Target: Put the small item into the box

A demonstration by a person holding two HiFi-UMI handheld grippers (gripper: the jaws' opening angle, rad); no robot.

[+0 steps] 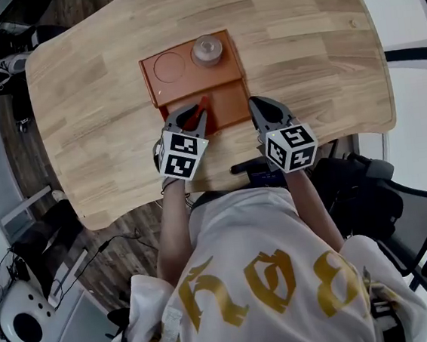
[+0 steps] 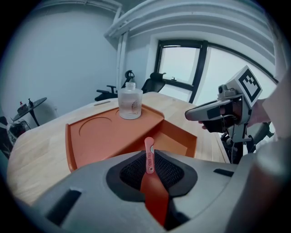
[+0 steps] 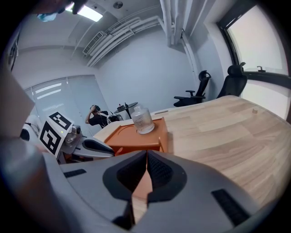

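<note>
L gripper [image 1: 191, 116] fingers clamp small red item [image 2: 148, 157], long axis fwd; box [image 2: 97, 143] directly ahead. R gripper [image 3: 145, 169] closed, empty.

Glass bottle [image 1: 207, 50], wooden table [image 1: 93, 111]

Table [image 1: 300, 58]: light wood, rounded corners, fills the upper half of the head view.
On it: one orange box [image 1: 155, 89], upper centre of frame, near the table's near edge.
</note>
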